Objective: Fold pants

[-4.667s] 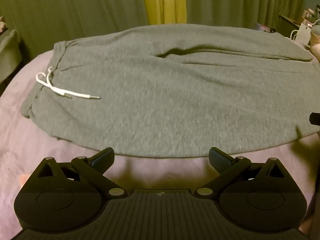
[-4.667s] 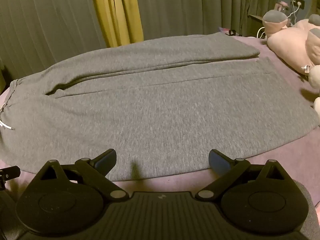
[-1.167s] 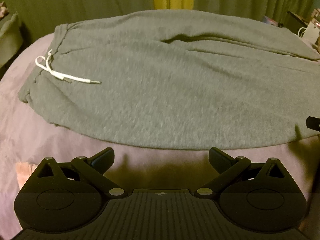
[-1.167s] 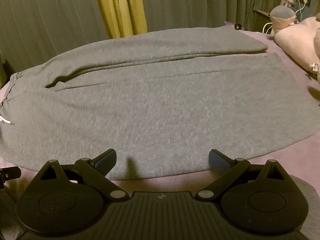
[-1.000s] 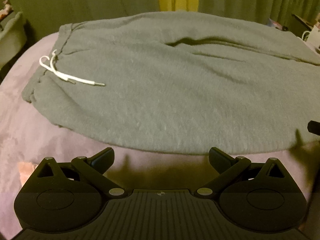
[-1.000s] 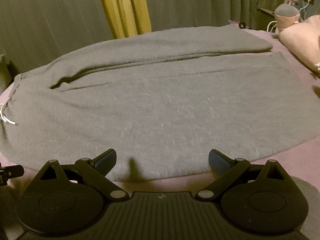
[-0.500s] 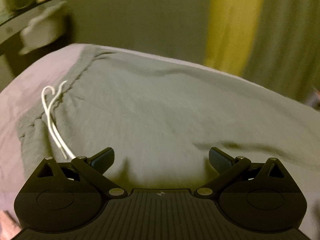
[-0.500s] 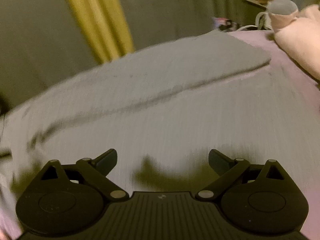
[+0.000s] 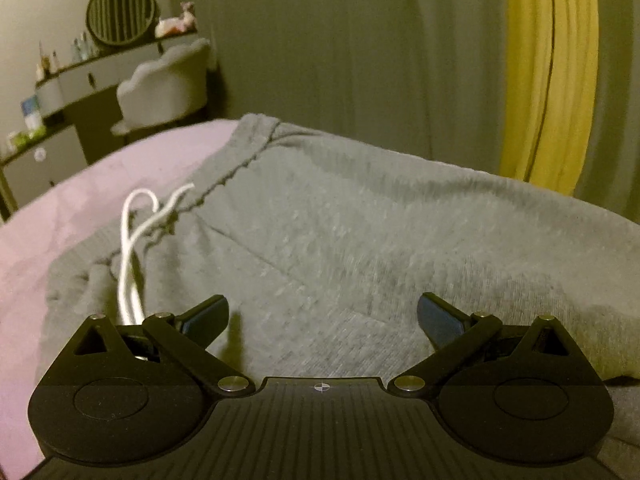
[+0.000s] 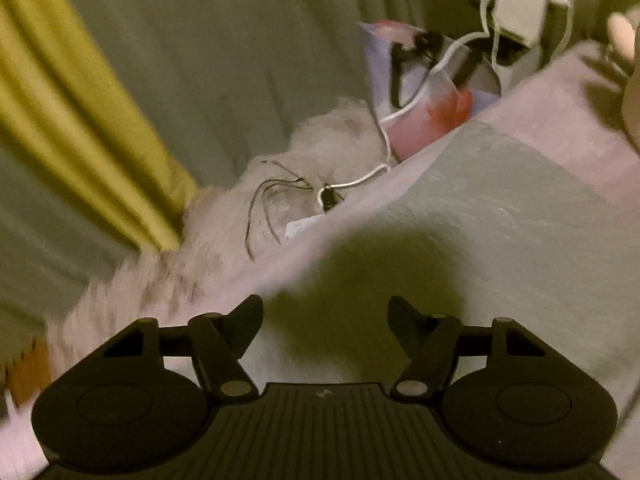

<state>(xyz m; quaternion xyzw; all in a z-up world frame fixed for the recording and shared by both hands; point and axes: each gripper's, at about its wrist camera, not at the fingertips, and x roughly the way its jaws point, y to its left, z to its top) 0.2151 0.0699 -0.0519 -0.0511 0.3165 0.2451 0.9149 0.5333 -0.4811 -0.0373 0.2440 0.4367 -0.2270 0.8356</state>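
Grey pants (image 9: 360, 240) lie flat on the bed, waistband ahead of the left gripper (image 9: 322, 316), jaws wide, empty; right gripper (image 10: 325, 316), jaws just narrowing over a far leg, empty, likely to pinch it for folding

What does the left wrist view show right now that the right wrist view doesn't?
Left wrist only: the waistband, the white drawstring, and the open left gripper over them. Right wrist only: the leg end of the pants, the white cable, and the right gripper, jaws just closing with nothing between. Both: grey pants, pink bedcover, yellow curtain.
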